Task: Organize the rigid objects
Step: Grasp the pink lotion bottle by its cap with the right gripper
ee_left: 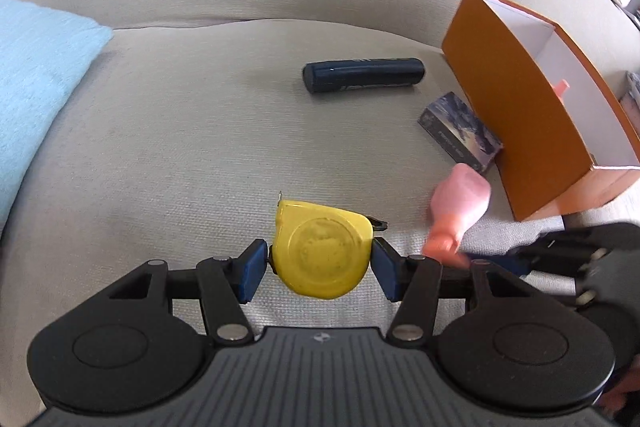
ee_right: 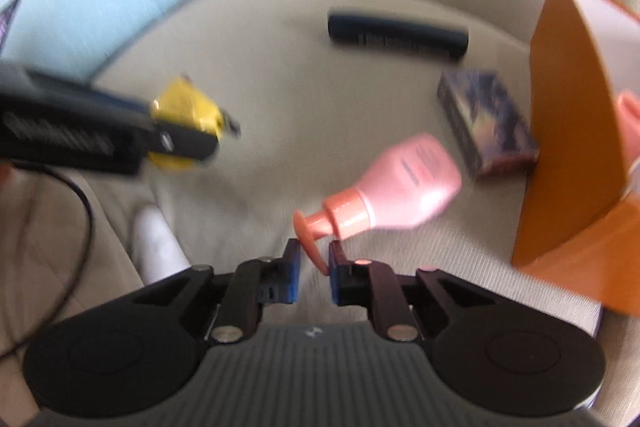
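Note:
A yellow tape measure [ee_left: 322, 251] sits between the blue pads of my left gripper [ee_left: 318, 269], which is shut on it; it also shows in the right wrist view [ee_right: 184, 111]. My right gripper [ee_right: 314, 273] is shut on the orange pump head of a pink bottle [ee_right: 404, 183], which lies tilted over the sofa seat; the bottle also shows in the left wrist view [ee_left: 460, 203]. An orange box [ee_left: 520, 99] with a white inside stands open at the right. A dark blue tube [ee_left: 362, 74] and a small dark printed box [ee_left: 460, 131] lie on the seat.
A beige sofa seat [ee_left: 180, 131] carries everything. A light blue cushion [ee_left: 36, 83] lies at the left. A pink item [ee_left: 562, 89] sticks up inside the orange box. A black cable [ee_right: 80, 227] hangs at the left in the right wrist view.

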A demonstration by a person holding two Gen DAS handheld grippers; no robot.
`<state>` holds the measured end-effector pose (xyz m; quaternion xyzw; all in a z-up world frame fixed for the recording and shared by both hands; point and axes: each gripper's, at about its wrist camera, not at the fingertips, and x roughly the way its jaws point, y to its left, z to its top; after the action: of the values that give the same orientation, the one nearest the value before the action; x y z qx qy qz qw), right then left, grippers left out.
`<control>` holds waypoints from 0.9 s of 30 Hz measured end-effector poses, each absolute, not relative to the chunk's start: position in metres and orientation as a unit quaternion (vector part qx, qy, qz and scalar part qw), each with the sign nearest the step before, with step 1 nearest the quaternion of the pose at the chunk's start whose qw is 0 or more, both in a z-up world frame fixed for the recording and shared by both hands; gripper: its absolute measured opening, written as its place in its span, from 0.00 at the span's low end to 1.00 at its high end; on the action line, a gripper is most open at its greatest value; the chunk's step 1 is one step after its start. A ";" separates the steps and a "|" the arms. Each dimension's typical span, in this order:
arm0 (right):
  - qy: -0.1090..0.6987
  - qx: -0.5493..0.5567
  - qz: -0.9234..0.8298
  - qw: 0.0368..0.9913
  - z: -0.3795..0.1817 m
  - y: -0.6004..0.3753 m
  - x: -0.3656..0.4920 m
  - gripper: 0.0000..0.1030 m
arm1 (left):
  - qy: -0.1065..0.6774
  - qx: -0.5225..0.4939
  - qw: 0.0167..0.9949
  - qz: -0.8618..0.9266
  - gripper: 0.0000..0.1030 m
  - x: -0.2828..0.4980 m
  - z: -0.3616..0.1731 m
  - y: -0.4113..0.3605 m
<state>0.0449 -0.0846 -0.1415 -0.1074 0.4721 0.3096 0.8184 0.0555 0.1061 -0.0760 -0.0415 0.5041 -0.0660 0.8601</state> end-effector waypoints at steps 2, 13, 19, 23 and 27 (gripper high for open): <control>0.452 -0.092 0.311 0.831 -0.127 -0.087 0.049 0.12 | 0.502 -0.047 0.861 -0.065 0.63 0.056 -0.075 0.109; 0.419 -0.028 0.284 0.862 -0.100 -0.101 0.095 0.13 | 0.484 -0.034 0.866 -0.120 0.63 0.083 -0.075 0.076; 0.415 -0.017 0.282 0.865 -0.095 -0.110 0.106 0.15 | 0.478 -0.028 0.867 -0.140 0.63 0.100 -0.081 0.057; 0.408 -0.027 0.280 0.869 -0.092 -0.116 0.108 0.18 | 0.472 -0.021 0.868 -0.151 0.63 0.105 -0.081 0.049; 0.396 -0.053 0.276 0.874 -0.091 -0.120 0.111 0.20 | 0.468 -0.008 0.868 -0.166 0.63 0.110 -0.084 0.038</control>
<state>0.1109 -0.1197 -0.0906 -0.0526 0.3964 0.2762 0.8740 0.1101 0.0377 -0.0843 -0.0080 0.4675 -0.1657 0.8683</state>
